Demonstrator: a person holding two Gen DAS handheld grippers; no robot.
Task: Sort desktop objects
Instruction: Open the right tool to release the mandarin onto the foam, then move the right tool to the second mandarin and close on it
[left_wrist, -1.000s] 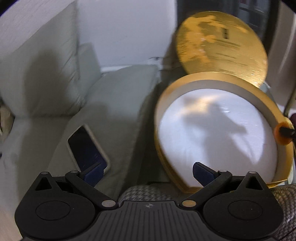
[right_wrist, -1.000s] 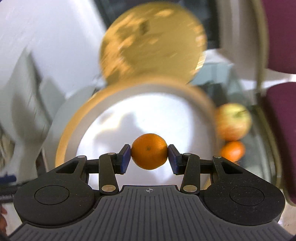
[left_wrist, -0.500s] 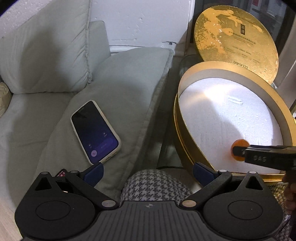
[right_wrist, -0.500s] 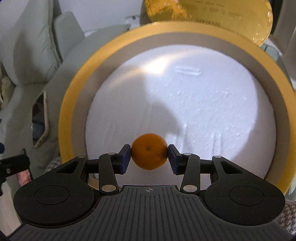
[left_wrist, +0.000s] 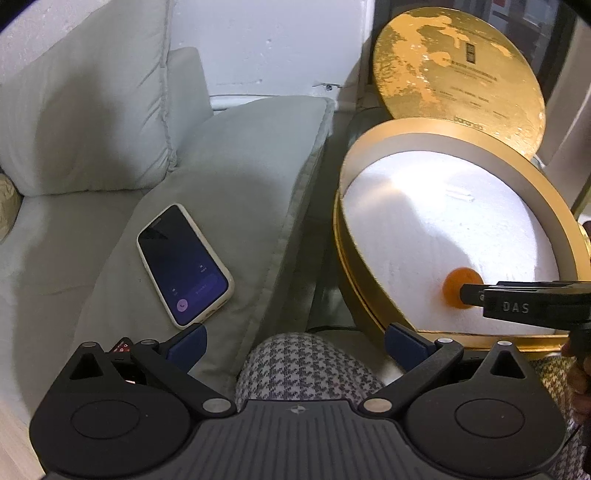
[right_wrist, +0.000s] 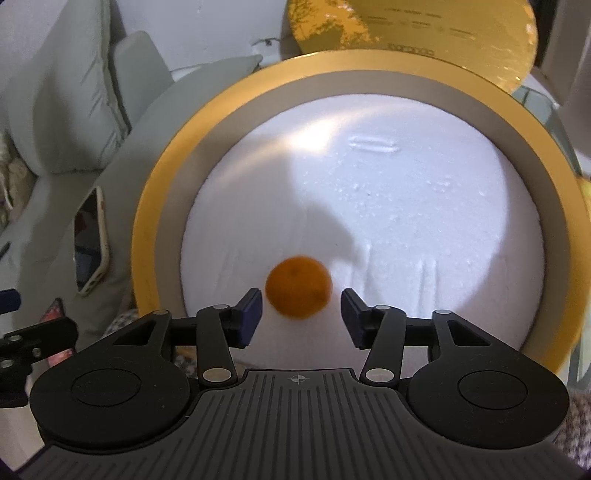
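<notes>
My right gripper has its jaws spread apart, and the small round orange tangerine sits free just ahead of them on the white foam floor of the round gold box. My left gripper hangs with jaws wide open, gripping nothing; a cream-cased smartphone lies just ahead-left on the grey sofa cushion.

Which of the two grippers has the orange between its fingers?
The right gripper: the orange sits between its open fingers in the gold box. The left gripper is open, empty.
</notes>
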